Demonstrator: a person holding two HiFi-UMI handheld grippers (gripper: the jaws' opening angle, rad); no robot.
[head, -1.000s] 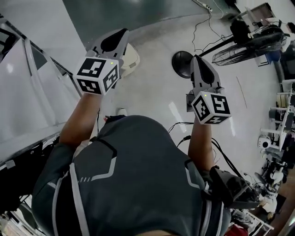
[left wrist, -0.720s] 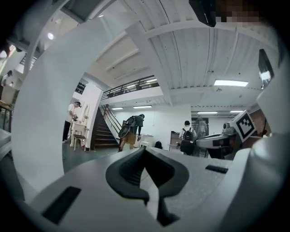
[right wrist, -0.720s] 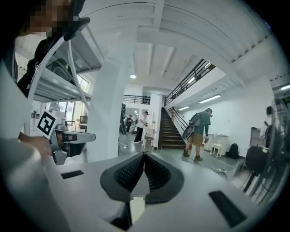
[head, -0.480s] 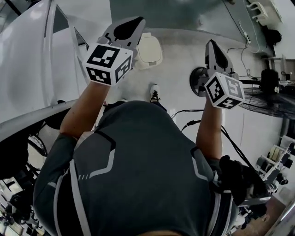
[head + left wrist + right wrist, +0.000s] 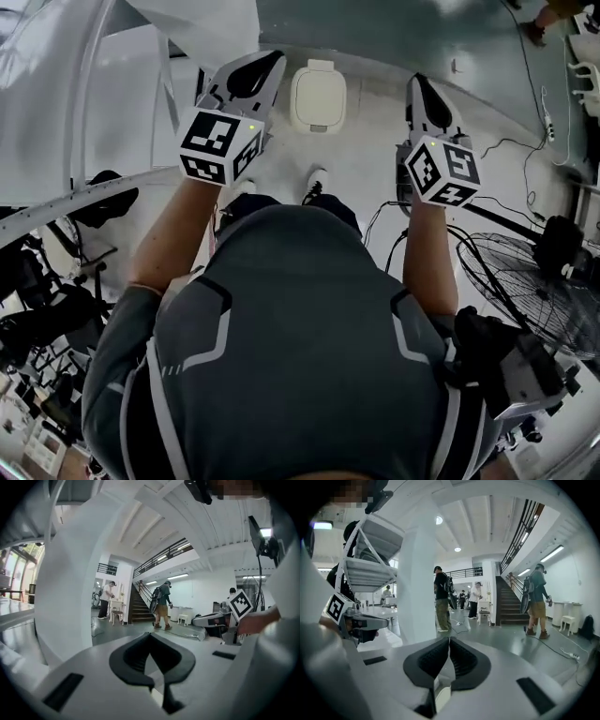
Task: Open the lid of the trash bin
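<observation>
The trash bin (image 5: 318, 96) stands on the floor ahead of the person's feet, and its cream lid lies flat and closed. My left gripper (image 5: 265, 62) is held in the air to the bin's left, its jaws shut and empty. My right gripper (image 5: 415, 82) hangs to the bin's right, also shut with nothing in it. Both are well above the bin and apart from it. In the left gripper view the left gripper (image 5: 150, 635) points level across the hall, and in the right gripper view so does the right gripper (image 5: 449, 640). The bin shows in neither of those two views.
A white table structure (image 5: 66, 141) runs along the left, with a white column (image 5: 65, 606) close by. A floor fan (image 5: 525, 281) and cables (image 5: 525, 159) lie to the right. Several people (image 5: 442, 604) walk near a staircase (image 5: 511, 604) far across the hall.
The person has turned toward the bin. It moved from beside the left gripper to midway between both grippers. The fan has slid off to the lower right. Both grippers stay shut.
</observation>
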